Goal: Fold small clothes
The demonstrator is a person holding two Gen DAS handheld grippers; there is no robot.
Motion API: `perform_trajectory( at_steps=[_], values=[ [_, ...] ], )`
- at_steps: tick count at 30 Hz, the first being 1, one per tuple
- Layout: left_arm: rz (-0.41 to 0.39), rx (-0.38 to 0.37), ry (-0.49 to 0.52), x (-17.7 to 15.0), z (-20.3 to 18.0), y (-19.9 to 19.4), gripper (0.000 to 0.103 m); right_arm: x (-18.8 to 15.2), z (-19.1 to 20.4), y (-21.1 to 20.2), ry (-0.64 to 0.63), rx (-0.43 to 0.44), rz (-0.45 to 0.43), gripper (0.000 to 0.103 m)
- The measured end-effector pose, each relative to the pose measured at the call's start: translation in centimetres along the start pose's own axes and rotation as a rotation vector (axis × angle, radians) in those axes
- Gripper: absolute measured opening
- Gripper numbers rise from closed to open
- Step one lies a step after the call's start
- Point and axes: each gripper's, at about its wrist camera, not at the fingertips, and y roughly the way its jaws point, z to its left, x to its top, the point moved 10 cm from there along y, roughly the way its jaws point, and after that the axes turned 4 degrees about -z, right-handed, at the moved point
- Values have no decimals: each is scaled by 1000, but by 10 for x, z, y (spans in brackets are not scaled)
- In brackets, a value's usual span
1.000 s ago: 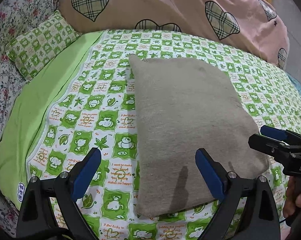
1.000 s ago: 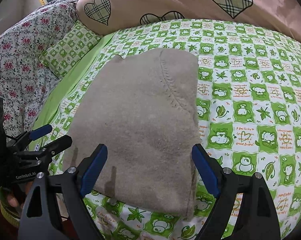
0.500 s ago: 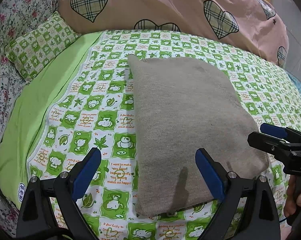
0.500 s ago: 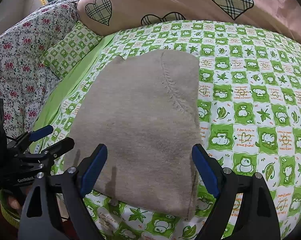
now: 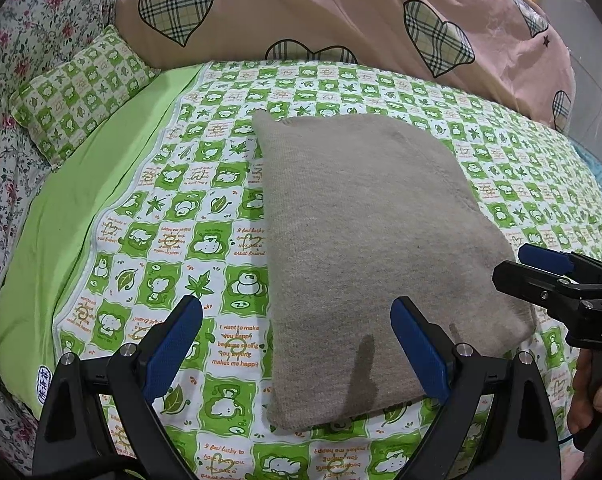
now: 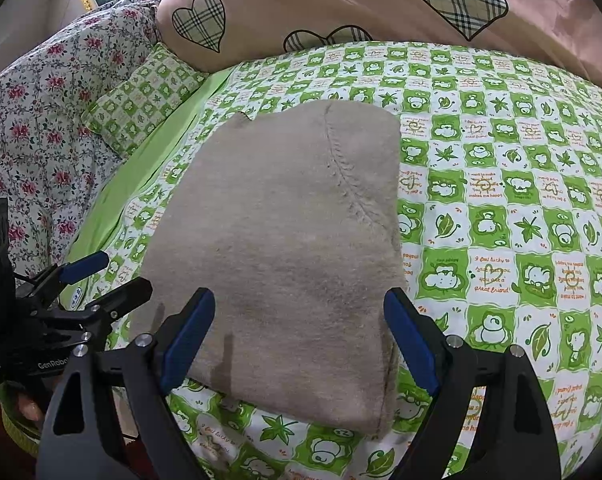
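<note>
A folded grey-beige knitted garment (image 5: 365, 248) (image 6: 285, 248) lies flat on the green-and-white checked bedsheet (image 5: 173, 208) (image 6: 501, 200). My left gripper (image 5: 297, 344) hovers open over the garment's near left corner, nothing between its blue pads. My right gripper (image 6: 299, 336) hangs open above the garment's near edge, also empty. Each gripper shows in the other's view: the right gripper (image 5: 549, 276) at the right edge with a hand on its grip, the left gripper (image 6: 93, 284) at the left edge.
A pink quilt with plaid hearts (image 5: 341, 16) (image 6: 381, 4) is heaped across the back. A small green checked pillow (image 5: 73, 96) (image 6: 141, 100) and floral bedding (image 5: 5, 160) (image 6: 33, 132) lie at the left. A plain lime strip of sheet (image 5: 73, 216) runs beside the pillow.
</note>
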Motion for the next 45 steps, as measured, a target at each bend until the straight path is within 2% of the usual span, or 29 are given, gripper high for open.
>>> perform_trajectory(
  at_steps=[45],
  values=[
    [1,-9,-4,3,-4,-1,96,1,2,-1,2,0,-2,87]
  ],
)
